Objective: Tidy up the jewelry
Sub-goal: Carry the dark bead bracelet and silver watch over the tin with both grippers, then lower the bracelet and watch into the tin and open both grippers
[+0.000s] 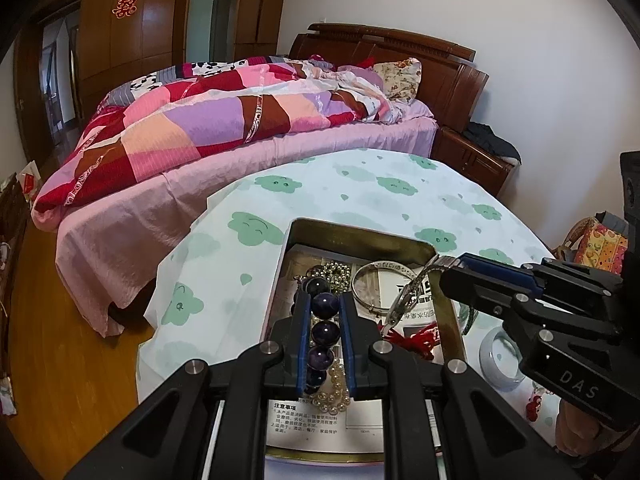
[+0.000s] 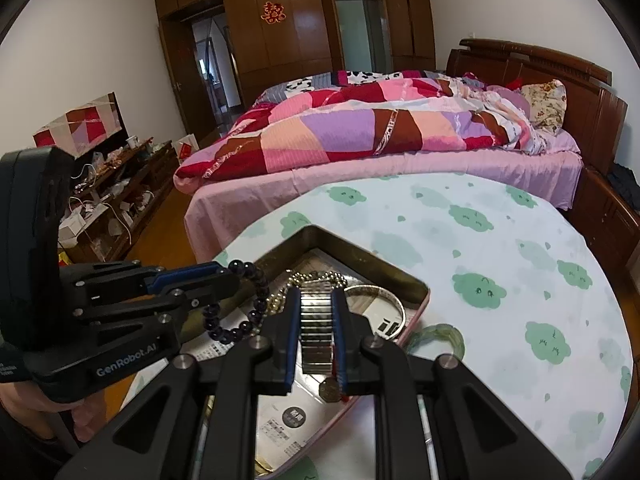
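An open metal tin [image 1: 400, 240] [image 2: 416, 284] sits on the round table and holds jewelry. My left gripper [image 1: 325, 300] is shut on a dark purple bead bracelet [image 1: 322, 330], held over the tin; the bracelet also shows in the right wrist view [image 2: 256, 304]. My right gripper [image 2: 316, 292] is shut on a silver metal watch band [image 2: 316, 320], held over the tin; it also shows in the left wrist view [image 1: 412, 292]. In the tin lie a silver bangle [image 1: 376, 280] [image 2: 384, 300], a gold bead chain [image 1: 336, 272], a pearl strand [image 1: 334, 388] and a red knot charm [image 1: 416, 338].
A pale jade bangle [image 1: 500, 360] and a green bracelet [image 2: 440, 334] lie on the cloud-print tablecloth [image 2: 500, 264] right of the tin. A bed [image 1: 240, 120] with a patchwork quilt stands behind the table. A cluttered TV cabinet [image 2: 112, 200] is at the left.
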